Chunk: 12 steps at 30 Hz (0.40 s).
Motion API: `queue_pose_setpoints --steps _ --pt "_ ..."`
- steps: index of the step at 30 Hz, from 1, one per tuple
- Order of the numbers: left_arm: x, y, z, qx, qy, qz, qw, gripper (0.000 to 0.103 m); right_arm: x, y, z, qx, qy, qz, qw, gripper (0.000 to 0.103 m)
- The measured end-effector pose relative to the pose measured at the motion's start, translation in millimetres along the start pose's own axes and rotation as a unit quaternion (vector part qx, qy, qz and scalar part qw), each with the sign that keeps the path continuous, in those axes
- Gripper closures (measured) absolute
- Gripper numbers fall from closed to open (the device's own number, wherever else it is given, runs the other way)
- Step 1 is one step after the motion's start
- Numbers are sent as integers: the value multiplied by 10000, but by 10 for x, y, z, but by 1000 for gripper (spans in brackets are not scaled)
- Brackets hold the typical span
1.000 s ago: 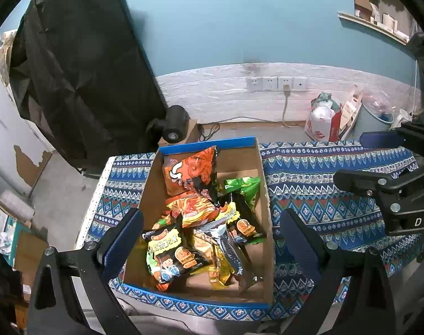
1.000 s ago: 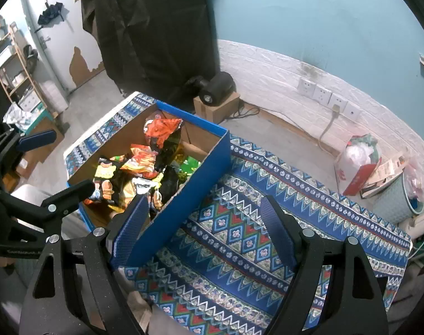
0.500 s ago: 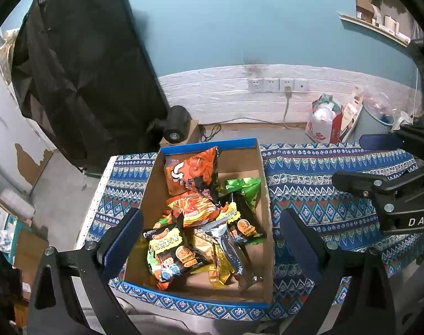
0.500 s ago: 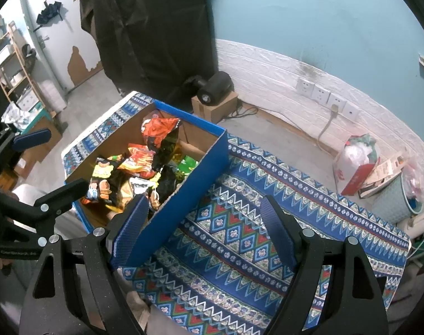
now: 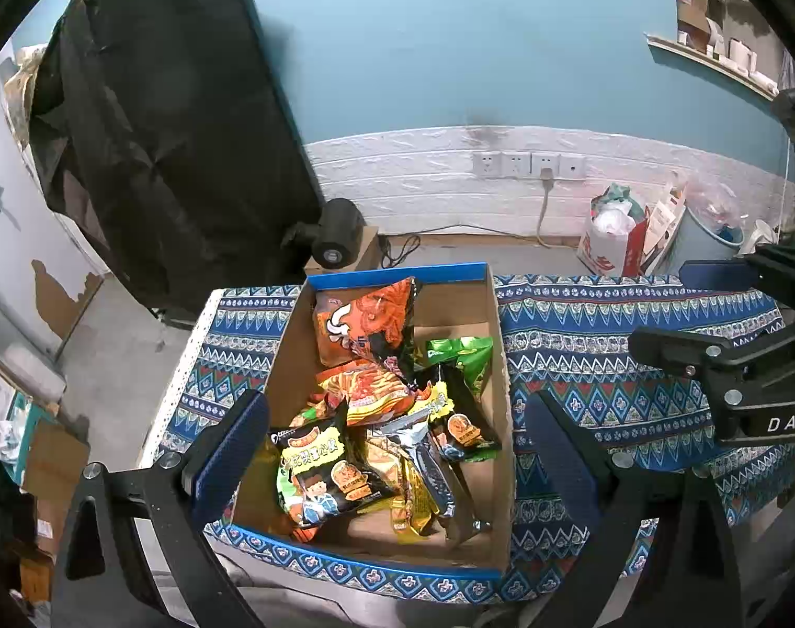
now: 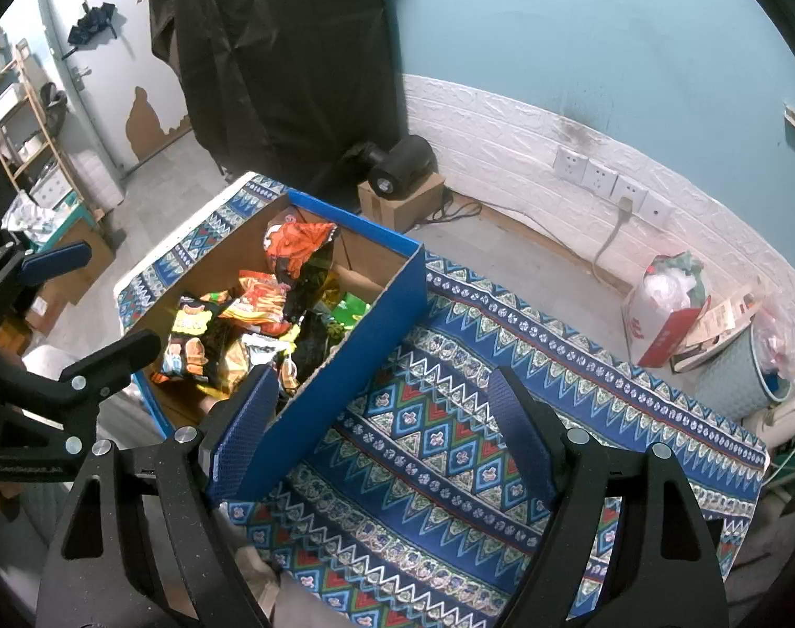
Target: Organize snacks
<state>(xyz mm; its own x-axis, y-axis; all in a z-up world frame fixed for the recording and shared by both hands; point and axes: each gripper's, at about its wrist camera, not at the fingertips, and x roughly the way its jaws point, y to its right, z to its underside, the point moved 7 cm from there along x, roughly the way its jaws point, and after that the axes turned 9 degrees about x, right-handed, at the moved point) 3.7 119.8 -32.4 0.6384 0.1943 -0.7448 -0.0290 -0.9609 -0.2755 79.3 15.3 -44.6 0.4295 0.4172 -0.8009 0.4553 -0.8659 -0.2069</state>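
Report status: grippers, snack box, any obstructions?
Left gripper open, empty, above the cardboard box. Right gripper open, empty, over the patterned cloth beside it. Snack bags piled loose in the box. Nothing blocking.

Cardboard box (image 5: 293, 345) at frame centre: matt brown inside, glossy blue outside. Snack packets (image 5: 376, 418): shiny crinkled foil/plastic. Tablecloth (image 6: 450, 450): woven patterned cloth, matt. Fingers (image 6: 240, 434): textured blue pads on matt black plastic. Black drape (image 5: 162, 131) upper left: wrinkled cloth.
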Motion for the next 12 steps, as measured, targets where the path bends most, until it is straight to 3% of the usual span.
queue_pose_setpoints --steps 12 --pt "-9 14 2 -31 14 55 10000 4 -6 14 0 3 0 4 10000 22"
